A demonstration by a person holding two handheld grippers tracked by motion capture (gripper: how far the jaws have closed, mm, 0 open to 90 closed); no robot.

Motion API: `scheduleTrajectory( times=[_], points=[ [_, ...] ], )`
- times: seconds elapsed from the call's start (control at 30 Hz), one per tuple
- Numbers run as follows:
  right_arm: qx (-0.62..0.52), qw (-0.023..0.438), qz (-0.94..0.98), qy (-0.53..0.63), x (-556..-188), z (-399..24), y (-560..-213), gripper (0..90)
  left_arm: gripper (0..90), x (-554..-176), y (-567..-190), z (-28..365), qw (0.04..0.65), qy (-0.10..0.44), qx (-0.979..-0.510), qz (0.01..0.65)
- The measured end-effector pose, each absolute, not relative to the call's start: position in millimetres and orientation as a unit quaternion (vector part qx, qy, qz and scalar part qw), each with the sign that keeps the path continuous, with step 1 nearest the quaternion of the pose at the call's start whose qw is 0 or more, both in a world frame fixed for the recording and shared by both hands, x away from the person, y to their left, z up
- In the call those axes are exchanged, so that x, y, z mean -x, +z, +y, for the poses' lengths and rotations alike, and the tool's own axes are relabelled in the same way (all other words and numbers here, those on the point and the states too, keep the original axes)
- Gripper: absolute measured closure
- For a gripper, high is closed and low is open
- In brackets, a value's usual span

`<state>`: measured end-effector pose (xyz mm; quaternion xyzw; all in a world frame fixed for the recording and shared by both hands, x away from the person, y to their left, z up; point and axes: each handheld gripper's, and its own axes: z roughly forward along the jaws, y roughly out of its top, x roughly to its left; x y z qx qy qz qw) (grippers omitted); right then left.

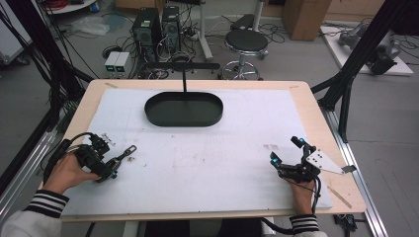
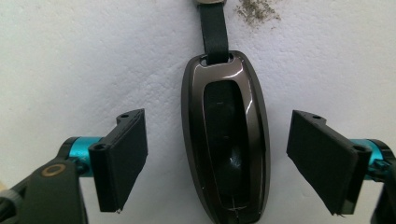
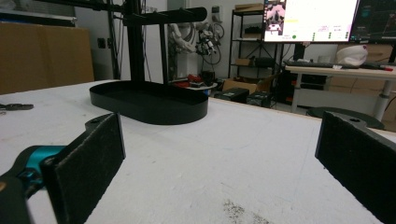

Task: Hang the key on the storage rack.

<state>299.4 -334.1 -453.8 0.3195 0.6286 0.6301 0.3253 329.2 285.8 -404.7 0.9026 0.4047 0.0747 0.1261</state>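
A dark glossy key fob (image 2: 226, 140) with a black strap (image 2: 214, 32) lies flat on the white mat. My left gripper (image 2: 223, 161) straddles it, with a gap between each pad and the fob's sides. From above, the fob (image 1: 123, 154) lies at the mat's left side, and the left gripper (image 1: 112, 167) reaches it from the lower left. My right gripper (image 1: 285, 149) rests at the right side of the mat, jaws wide apart. Its own view shows the right gripper (image 3: 224, 158) with nothing between the pads.
A black oval tray (image 1: 153, 116) sits at the far middle of the table, with a thin black post and crossbar (image 1: 184, 79) rising from it. A small metal item (image 1: 104, 138) lies just beyond the left gripper. The table's wooden edge (image 1: 316, 113) borders the mat.
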Motion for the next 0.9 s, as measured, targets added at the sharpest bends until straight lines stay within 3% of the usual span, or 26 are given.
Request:
scheduleTrajectory(
  times=[0.57,0.73,0.9],
  points=[
    [-0.321,0.324,0.629,0.629,-299.1,-334.1,-453.8,0.4,34.5,-331.7,-408.0,283.0,0.115,0.065,-0.903,0.409],
    [-0.321,0.324,0.629,0.629,-299.1,-334.1,-453.8,0.4,45.7,-333.3,-408.5,282.9,0.118,0.05,-0.903,0.409],
    [-0.321,0.324,0.629,0.629,-299.1,-334.1,-453.8,0.5,47.8,-335.7,-407.9,282.8,0.113,0.04,-0.898,0.423]
  ],
)
